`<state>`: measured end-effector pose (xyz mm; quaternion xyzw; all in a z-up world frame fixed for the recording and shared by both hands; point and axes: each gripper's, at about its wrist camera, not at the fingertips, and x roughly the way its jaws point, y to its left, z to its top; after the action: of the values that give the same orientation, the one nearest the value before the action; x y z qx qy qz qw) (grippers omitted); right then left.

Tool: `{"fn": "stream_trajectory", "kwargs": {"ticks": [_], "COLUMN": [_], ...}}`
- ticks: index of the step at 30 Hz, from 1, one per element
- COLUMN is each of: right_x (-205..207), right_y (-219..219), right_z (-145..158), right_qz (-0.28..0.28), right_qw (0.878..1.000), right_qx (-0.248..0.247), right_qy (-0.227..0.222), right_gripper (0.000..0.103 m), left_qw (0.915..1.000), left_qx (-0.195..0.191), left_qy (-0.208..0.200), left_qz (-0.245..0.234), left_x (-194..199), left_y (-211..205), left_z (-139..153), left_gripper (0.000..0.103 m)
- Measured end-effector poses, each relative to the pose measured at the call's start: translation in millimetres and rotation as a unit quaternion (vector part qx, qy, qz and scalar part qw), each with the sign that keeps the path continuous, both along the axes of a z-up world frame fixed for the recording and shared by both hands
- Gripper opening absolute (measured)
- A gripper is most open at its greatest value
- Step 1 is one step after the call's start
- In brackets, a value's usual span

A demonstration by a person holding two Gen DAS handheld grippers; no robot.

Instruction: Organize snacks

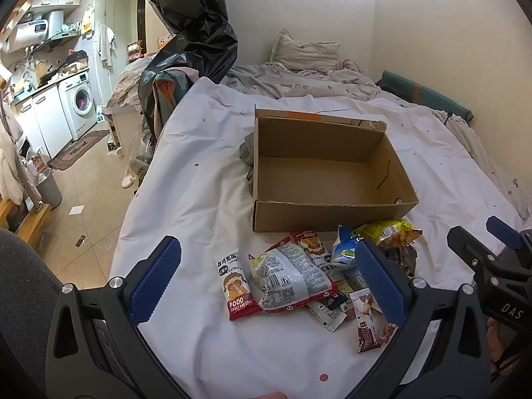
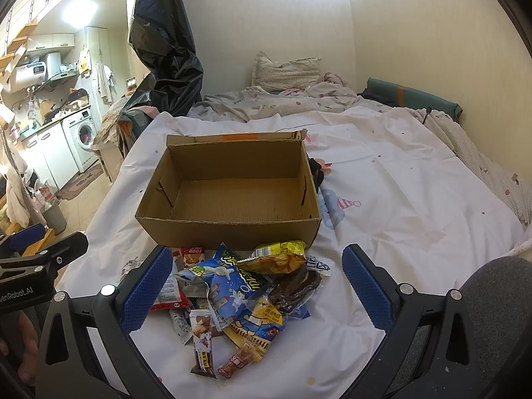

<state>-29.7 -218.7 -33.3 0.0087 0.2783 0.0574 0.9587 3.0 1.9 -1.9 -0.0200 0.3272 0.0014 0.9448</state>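
The left gripper (image 1: 267,276) hovers with fingers spread wide and empty above the red rice-cake packet (image 1: 236,286). Right of it, the right gripper (image 2: 257,286) gapes over the snack pile (image 2: 239,296). Lift outer packets singly into the empty cardboard box (image 2: 229,229) just behind on the bed (image 2: 399,199).

We take the bed (image 1: 415,153) w/ its white sheet as landmark. At its far end we see a pillow (image 1: 304,51) against the wall & a rumpled duvet (image 1: 299,81). A black plastic bag (image 1: 199,30) hangs at its far left corner. Left of bed, across the floor, a washing machine (image 1: 79,103) under a cluttered counter (image 1: 50,81); grey bin (image 1: 50,189) nearer us.
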Motion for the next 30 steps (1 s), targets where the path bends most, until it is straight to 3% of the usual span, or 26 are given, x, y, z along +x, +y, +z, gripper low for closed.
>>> {"fn": "stream_trajectory", "kwargs": {"ticks": [30], "right_x": [2.2], "right_y": [2.2], "right_z": [-6.5], "right_qz": [0.002], "right_qw": [1.000], "right_qx": [-0.003], "right_qy": [0.002], "right_gripper": [0.103], "left_qw": [1.0000], "left_qx": [-0.003], "left_qy": [0.000], "left_qz": [-0.001], "left_x": [0.6], "left_y": [0.4], "left_z": [2.0], "left_gripper": [0.103]}}
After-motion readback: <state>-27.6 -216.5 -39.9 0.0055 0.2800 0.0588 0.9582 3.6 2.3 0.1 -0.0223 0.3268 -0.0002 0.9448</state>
